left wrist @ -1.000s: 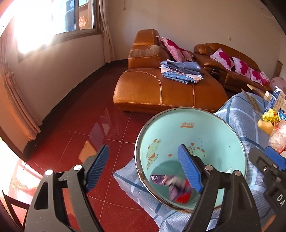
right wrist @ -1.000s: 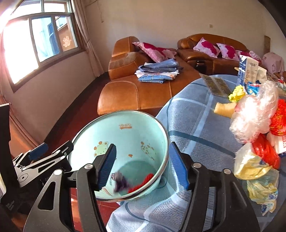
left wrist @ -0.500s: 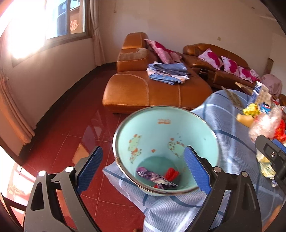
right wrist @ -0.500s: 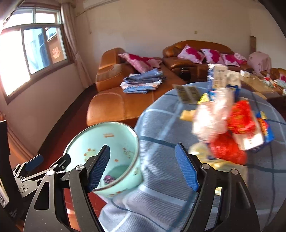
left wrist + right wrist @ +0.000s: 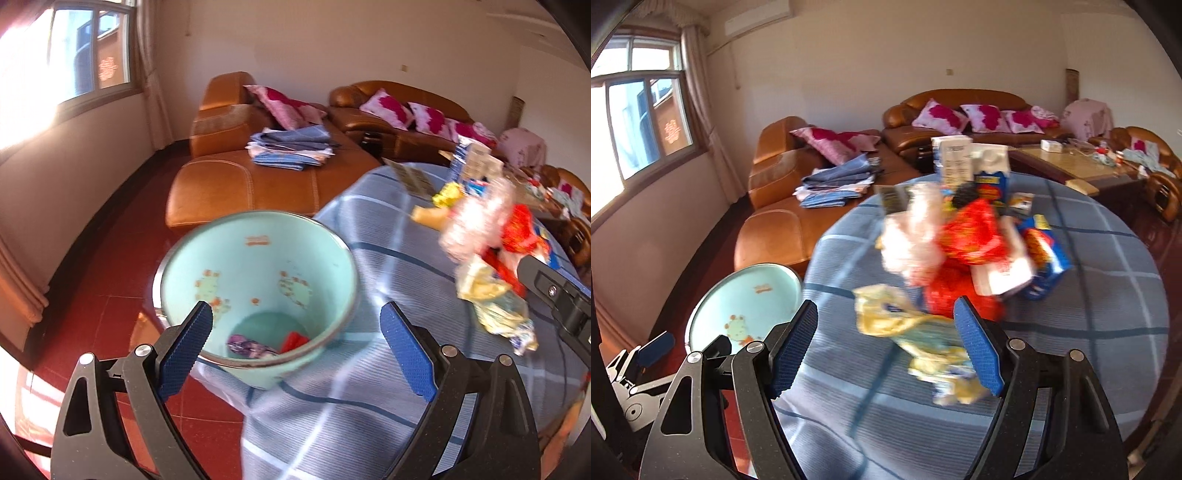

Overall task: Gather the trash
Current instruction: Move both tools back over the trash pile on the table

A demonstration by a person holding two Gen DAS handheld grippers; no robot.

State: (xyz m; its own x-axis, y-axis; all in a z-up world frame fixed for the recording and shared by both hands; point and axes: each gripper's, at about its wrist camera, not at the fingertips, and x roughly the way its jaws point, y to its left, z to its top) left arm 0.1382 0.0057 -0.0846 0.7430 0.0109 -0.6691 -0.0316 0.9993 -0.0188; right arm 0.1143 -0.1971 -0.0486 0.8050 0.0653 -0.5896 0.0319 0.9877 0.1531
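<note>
The left gripper point(image 5: 293, 347) hangs above the near edge of the surface point(image 5: 369, 369), which is draped in a blue checked cloth. Its fingers point(image 5: 188, 347) stand wide apart with nothing pressed between them. Seen between them is a pale green enamel bin point(image 5: 258, 258), which sits off the edge of the surface on the side toward the red tiled floor point(image 5: 110, 280). At the bottom of the bin lie a purple wrapper point(image 5: 245, 345) and a red scrap point(image 5: 293, 339).

The right gripper point(image 5: 886, 347) points at the trash pile point(image 5: 960, 251) in the middle of the surface. Its fingers point(image 5: 979, 350) are also spread and grip nothing. Between them, on the cloth, lies a crumpled yellow wrapper point(image 5: 905, 325) (blurred, so its print cannot be read). Behind it the pile holds a clear plastic bag point(image 5: 912, 236), red plastic bags point(image 5: 971, 229), a blue snack packet point(image 5: 1045, 254) and upright white cartons point(image 5: 953, 155).

An orange leather sofa point(image 5: 783, 218) with folded blue cloths point(image 5: 834, 184) and pink cushions point(image 5: 834, 144) stands beyond the surface.
</note>
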